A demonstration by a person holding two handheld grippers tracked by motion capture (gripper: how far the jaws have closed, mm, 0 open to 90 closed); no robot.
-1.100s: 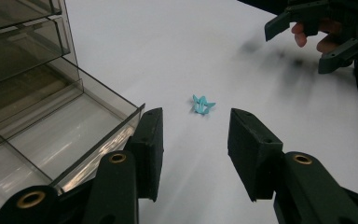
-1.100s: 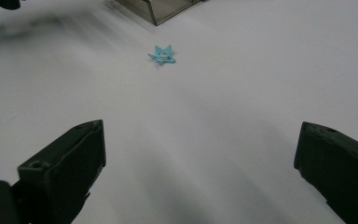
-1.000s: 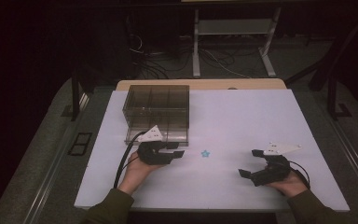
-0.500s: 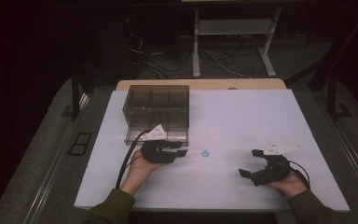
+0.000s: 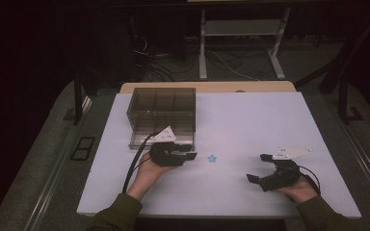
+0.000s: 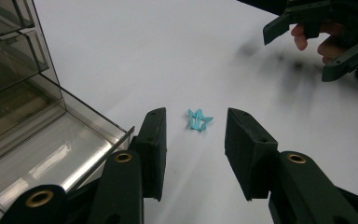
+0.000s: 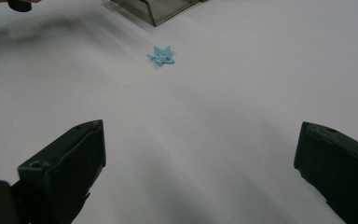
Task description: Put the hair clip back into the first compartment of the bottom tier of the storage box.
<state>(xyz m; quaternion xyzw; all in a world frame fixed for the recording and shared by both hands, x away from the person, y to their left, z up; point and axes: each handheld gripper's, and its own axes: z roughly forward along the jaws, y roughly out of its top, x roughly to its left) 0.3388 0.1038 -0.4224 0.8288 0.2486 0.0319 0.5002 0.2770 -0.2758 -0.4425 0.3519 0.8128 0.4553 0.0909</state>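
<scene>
A small blue star-shaped clip [image 5: 213, 158] lies flat on the white table top [image 5: 250, 120], between my two grippers. My left gripper [image 5: 189, 151] is open just left of it; in the left gripper view the clip [image 6: 199, 119] sits a little beyond the gap between the jaws, untouched. Farther right, near the front edge, my right gripper [image 5: 257, 168] is wide open and holds nothing. The clip [image 7: 161, 55] lies well ahead of it in the right gripper view. A smoky clear drawer box [image 5: 161, 113] stands behind the left gripper, its lowest drawer [image 6: 42, 154] pulled out.
The box takes up the back left of the table. In the left gripper view, the right gripper [image 6: 307, 49] and its hand show at the top right. Behind the table, cables [image 5: 149, 57] and a white stand's legs [image 5: 202, 53] are on the dark floor.
</scene>
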